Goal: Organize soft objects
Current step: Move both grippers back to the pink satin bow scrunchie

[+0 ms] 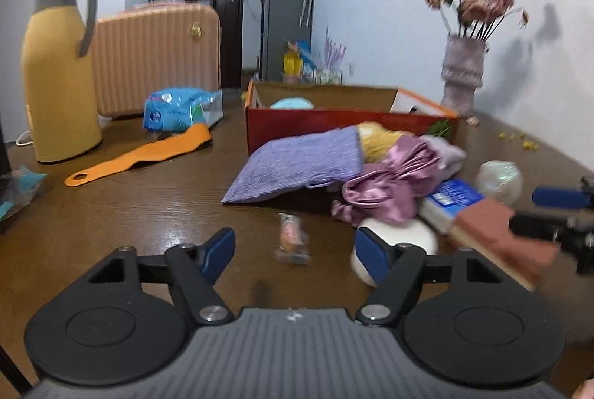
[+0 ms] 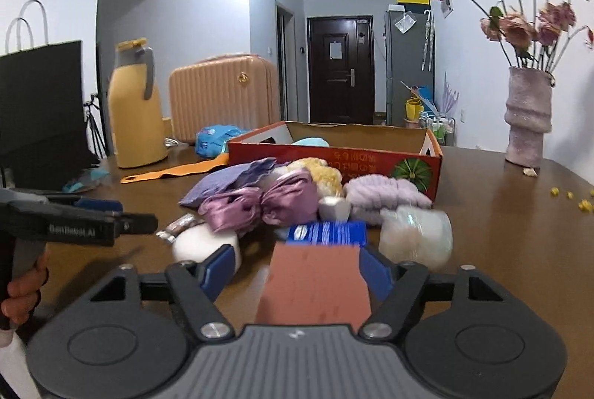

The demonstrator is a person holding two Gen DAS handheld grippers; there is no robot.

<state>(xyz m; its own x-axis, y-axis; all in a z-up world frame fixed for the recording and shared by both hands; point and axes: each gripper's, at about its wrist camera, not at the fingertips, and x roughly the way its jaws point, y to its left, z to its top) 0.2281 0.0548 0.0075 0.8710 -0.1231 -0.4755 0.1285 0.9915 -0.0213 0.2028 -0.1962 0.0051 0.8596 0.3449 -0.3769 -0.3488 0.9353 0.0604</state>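
The left tool [image 1: 295, 252] hung over the brown tabletop [image 1: 148, 206] with its jaws partly apart and nothing gripped; a small blurred wrapper [image 1: 293, 239] lay on the wood between the fingers. The right tool [image 2: 297, 269] had a terracotta sponge block [image 2: 315, 287] between its blue pads; whether they pressed it could not be told. At twelve o'clock the soft pile, a purple cloth [image 1: 297, 165] and a pink satin piece [image 2: 282, 200], lay against the red cardboard box [image 2: 334, 157].
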